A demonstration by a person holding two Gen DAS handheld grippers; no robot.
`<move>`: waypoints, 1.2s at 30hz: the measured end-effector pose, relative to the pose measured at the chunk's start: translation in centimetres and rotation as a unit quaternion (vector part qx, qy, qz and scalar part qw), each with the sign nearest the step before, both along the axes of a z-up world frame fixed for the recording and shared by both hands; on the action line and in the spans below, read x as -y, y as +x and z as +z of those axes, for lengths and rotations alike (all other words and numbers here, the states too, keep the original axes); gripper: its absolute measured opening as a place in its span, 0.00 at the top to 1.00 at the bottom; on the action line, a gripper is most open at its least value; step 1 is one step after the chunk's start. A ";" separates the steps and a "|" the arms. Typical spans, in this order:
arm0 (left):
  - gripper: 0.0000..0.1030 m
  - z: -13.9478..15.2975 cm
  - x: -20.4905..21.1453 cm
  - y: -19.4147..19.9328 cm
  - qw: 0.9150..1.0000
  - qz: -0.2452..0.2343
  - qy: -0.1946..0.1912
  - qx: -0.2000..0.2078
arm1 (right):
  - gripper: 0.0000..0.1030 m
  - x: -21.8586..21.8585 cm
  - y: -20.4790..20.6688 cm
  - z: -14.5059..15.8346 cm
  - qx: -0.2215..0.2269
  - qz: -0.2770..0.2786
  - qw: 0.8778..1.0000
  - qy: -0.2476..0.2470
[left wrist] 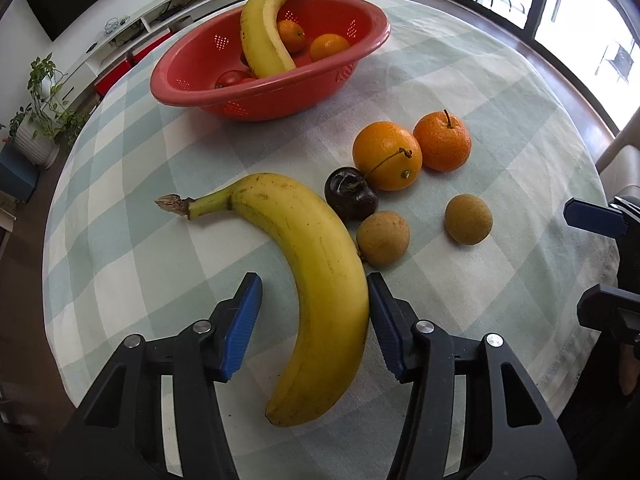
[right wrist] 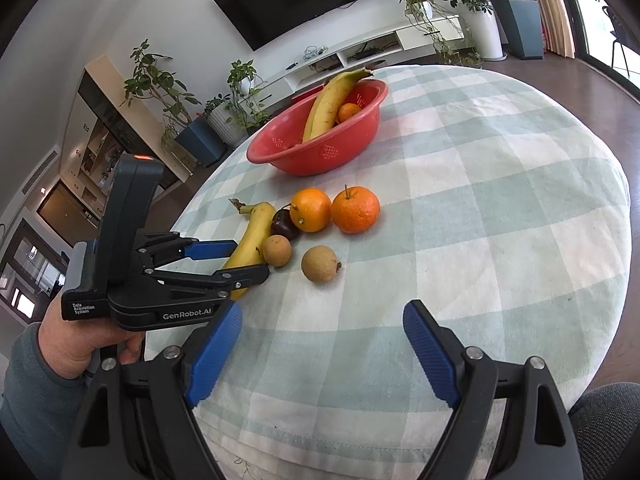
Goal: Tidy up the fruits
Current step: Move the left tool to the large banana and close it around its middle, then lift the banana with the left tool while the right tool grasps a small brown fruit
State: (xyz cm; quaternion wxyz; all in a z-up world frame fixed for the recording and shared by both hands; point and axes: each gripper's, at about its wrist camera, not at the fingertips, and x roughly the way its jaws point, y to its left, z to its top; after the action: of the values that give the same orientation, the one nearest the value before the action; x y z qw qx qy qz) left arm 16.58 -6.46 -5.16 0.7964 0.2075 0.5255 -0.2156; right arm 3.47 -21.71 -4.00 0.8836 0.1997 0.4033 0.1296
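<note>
A yellow banana (left wrist: 320, 280) lies on the checked tablecloth between the jaws of my open left gripper (left wrist: 314, 292); the right pad touches or nearly touches its side. Beside it lie a dark cherry (left wrist: 351, 198), two oranges (left wrist: 387, 156) (left wrist: 442, 141) and two brown longans (left wrist: 383, 238) (left wrist: 468, 220). A red basket (left wrist: 192, 88) at the far side holds another banana (left wrist: 260, 32), oranges and tomatoes. My right gripper (right wrist: 322, 330) is open and empty near the table's front edge. In the right wrist view the left gripper (right wrist: 248, 258) straddles the banana (right wrist: 252, 240).
The round table's edge (right wrist: 360, 452) curves close in front of my right gripper. Bare cloth (right wrist: 480, 220) stretches right of the fruits. Plants, a TV wall and cabinets stand beyond the table.
</note>
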 end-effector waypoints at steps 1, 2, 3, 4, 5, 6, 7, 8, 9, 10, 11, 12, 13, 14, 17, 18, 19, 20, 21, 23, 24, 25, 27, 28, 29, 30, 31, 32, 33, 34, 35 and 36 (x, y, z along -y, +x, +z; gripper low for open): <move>0.50 -0.1 0.0 0.2 1.000 0.000 -0.002 -0.003 | 0.17 -0.1 0.1 0.1 -0.001 0.002 1.000 -0.004; 0.50 -0.1 0.0 0.3 1.000 -0.002 -0.002 -0.004 | 0.17 -0.3 0.2 0.1 -0.002 0.006 1.000 -0.010; 0.50 -0.2 0.1 0.5 1.000 -0.004 -0.001 -0.005 | 0.17 -0.5 0.3 0.3 -0.001 0.008 1.000 -0.018; 0.50 -0.2 0.1 0.6 1.000 -0.006 -0.002 -0.007 | 0.17 -0.6 0.4 0.4 -0.001 0.011 1.000 -0.026; 0.50 -0.3 0.1 0.9 1.000 -0.008 -0.003 -0.010 | 0.17 -0.8 0.5 0.5 -0.001 0.013 0.999 -0.032; 0.50 -0.3 0.0 1.1 1.000 -0.009 -0.005 -0.015 | 0.17 -0.9 0.6 0.5 -0.003 0.016 0.999 -0.037; 0.50 -0.4 0.1 1.2 1.000 -0.012 -0.005 -0.019 | 0.17 -1.0 0.7 0.5 -0.006 0.018 0.999 -0.040; 0.50 -0.3 0.1 1.3 1.000 -0.016 -0.004 -0.020 | 0.18 -1.0 0.8 0.5 -0.009 0.019 0.999 -0.042; 0.55 -0.3 0.1 1.4 1.000 -0.019 -0.008 -0.023 | 0.18 -1.1 0.8 0.4 -0.012 0.020 0.999 -0.044; 0.59 -0.3 0.1 1.4 0.999 -0.024 -0.018 -0.031 | 0.19 -1.1 0.9 0.4 -0.014 0.020 0.999 -0.045; 0.65 -0.3 0.1 1.4 0.999 -0.025 -0.028 -0.037 | 0.19 -1.1 0.9 0.3 -0.016 0.021 0.999 -0.048; 0.65 -0.3 0.1 1.4 0.999 -0.025 -0.030 -0.037 | 0.19 -1.1 1.0 0.2 -0.018 0.021 0.998 -0.050; 0.65 -0.3 0.0 1.4 0.998 -0.027 -0.031 -0.037 | 0.19 -1.3 1.1 0.1 -0.022 0.021 0.998 -0.053; 0.65 -0.3 0.0 1.3 0.998 -0.027 -0.034 -0.037 | 0.19 -1.4 1.1 0.1 -0.025 0.022 0.998 -0.056; 0.68 -0.2 -0.6 1.3 0.998 -0.029 -0.043 -0.037 | 0.19 -1.6 1.3 -0.1 -0.028 0.025 0.997 -0.062; 0.69 -0.2 -0.9 1.2 0.998 -0.027 -0.046 -0.036 | 0.19 -1.6 1.3 -0.2 -0.028 0.025 0.997 -0.063; 0.69 -0.1 -1.1 1.1 0.998 -0.026 -0.048 -0.033 | 0.19 -1.6 1.3 -0.2 -0.029 0.025 0.997 -0.064; 0.70 -0.1 -1.5 0.9 0.998 -0.024 -0.049 -0.030 | 0.19 -1.6 1.3 -0.2 -0.030 0.024 0.997 -0.065; 0.70 0.0 -1.7 0.7 0.998 -0.024 -0.049 -0.026 | 0.19 -1.6 1.4 -0.2 -0.030 0.024 0.997 -0.066; 0.70 0.0 -1.8 0.5 0.998 -0.026 -0.049 -0.025 | 0.19 -1.7 1.6 -0.3 -0.031 0.025 0.997 -0.070; 0.70 0.0 -1.9 0.4 0.998 -0.028 -0.048 -0.025 | 0.19 -1.8 1.7 -0.4 -0.032 0.025 0.997 -0.073; 0.70 0.0 -1.9 0.3 0.998 -0.030 -0.047 -0.025 | 0.19 -2.0 1.8 -0.4 -0.033 0.026 0.996 -0.075; 0.70 0.1 -2.1 0.1 0.998 -0.034 -0.044 -0.026 | 0.19 -2.2 1.9 -0.6 -0.035 0.028 0.996 -0.078; 0.70 0.0 -2.1 0.0 0.998 -0.037 -0.043 -0.027 | 0.19 -2.2 1.9 -0.6 -0.036 0.028 0.996 -0.078; 0.70 0.1 -2.2 -0.1 0.998 -0.037 -0.044 -0.026 | 0.19 -2.3 1.9 -0.6 -0.036 0.029 0.996 -0.078; 0.70 0.1 -2.4 -0.2 0.998 -0.037 -0.045 -0.025 | 0.19 -2.4 1.9 -0.7 -0.036 0.030 0.996 -0.079; 0.70 0.0 -2.4 -0.3 0.998 -0.036 -0.048 -0.024 | 0.19 -2.4 1.9 -0.7 -0.036 0.030 0.996 -0.080; 0.70 0.1 -2.6 -0.4 0.998 -0.032 -0.053 -0.022 | 0.19 -2.4 2.0 -0.7 -0.037 0.029 0.996 -0.081; 0.70 0.1 -2.9 -0.5 0.998 -0.029 -0.058 -0.021 | 0.19 -2.4 2.0 -0.8 -0.038 0.029 0.996 -0.081; 0.70 0.1 -3.1 -0.6 0.997 -0.027 -0.063 -0.021 | 0.19 -2.4 2.1 -0.9 -0.039 0.029 0.995 -0.081; 0.70 0.2 -3.3 -0.7 0.997 -0.024 -0.069 -0.020 | 0.19 -2.4 2.2 -0.9 -0.040 0.030 0.995 -0.082; 0.70 0.3 -3.6 -0.9 0.997 -0.022 -0.073 -0.018 | 0.19 -2.4 2.2 -0.9 -0.040 0.030 0.995 -0.084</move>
State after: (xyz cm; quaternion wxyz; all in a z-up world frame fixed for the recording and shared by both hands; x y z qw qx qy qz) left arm 15.68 -2.88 -4.89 0.7946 0.1561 0.5182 -0.2752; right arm 5.64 -19.29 -4.91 0.8762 0.1175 0.4533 0.1139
